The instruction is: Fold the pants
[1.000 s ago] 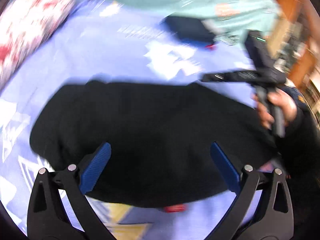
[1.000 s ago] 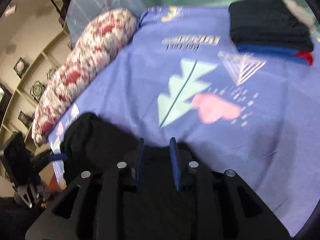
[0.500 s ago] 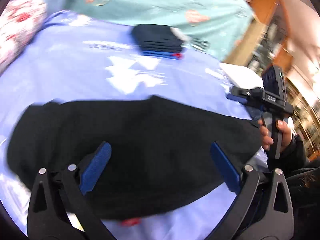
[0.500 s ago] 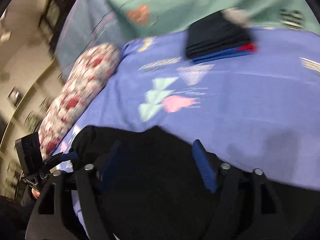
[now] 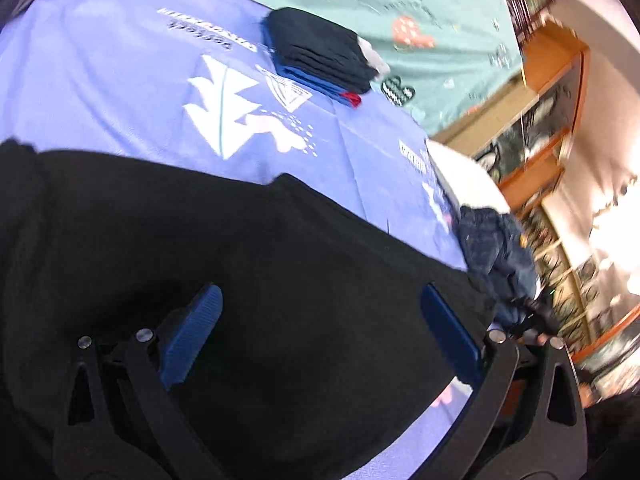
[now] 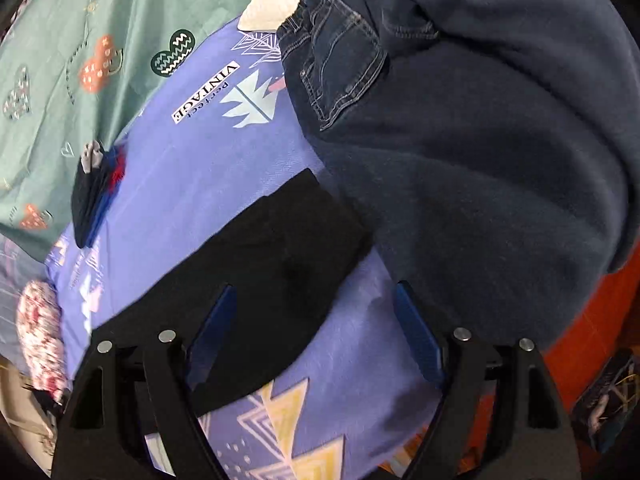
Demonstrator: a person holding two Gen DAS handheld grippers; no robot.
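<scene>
Black pants (image 5: pixel 248 280) lie under our left gripper (image 5: pixel 320 336), jaws wide, nothing held | right gripper (image 6: pixel 316 332) just opened, holds nothing, pants end under it

Printed on the purple bedsheet (image 6: pixel 208 184), in the right wrist view: "VINTAGE" in white capitals on a dark bar (image 6: pixel 205 92), with "perfect" in small dark letters (image 6: pixel 225 97) just beside it. Same kind of two-line print (image 5: pixel 200 28) in the left wrist view, upside down and too blurred to read. No other legible lettering.
</scene>
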